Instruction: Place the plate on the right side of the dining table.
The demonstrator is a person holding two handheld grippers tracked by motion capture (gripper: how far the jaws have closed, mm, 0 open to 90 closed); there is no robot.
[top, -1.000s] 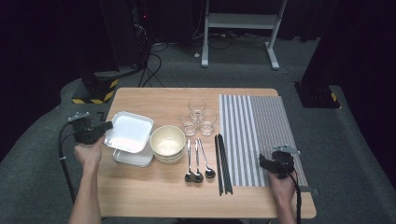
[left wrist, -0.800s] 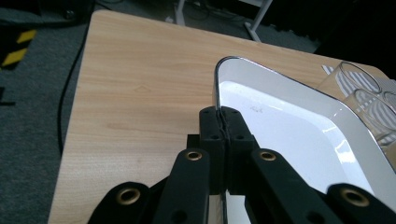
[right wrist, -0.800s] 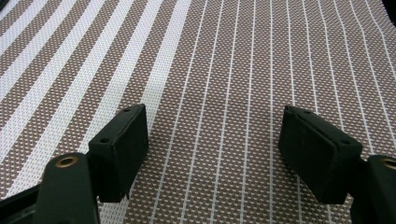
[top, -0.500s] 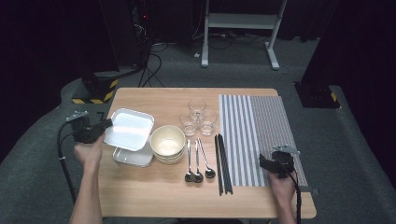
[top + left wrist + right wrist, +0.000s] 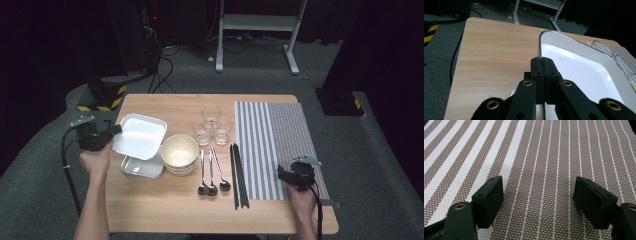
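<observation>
Left claw (image 5: pixel 543 65) is pinched tight on the near rim of the white tray (image 5: pixel 140 135), its two black jaws meeting over the thin edge, and it carries the tray tilted above a second tray (image 5: pixel 141 167) that lies flat on the desk (image 5: pixel 165 210). Right claw (image 5: pixel 537 202) rests low over the striped placemat (image 5: pixel 280 145), jaws wide apart with nothing between them.

By my reading, the step in hand is lifting the top tray off the stack to carry it toward the mat; whether the tray's far edge is wholly clear of the lower tray is hard to tell from the high view. The next move calls for a level carry to the right, high enough to pass over the stacked bowls (image 5: pixel 180 152), which sit just beside the trays.

Between tray and mat stand three glasses (image 5: pixel 212 125), three spoons (image 5: pixel 212 175) and dark chopsticks (image 5: pixel 239 175), close together, so the path is crowded low down. Open room lies on the mat's far half and on the bare wood behind the trays. The grip is on one rim alone, so the tray could swing or slip if moved fast.
</observation>
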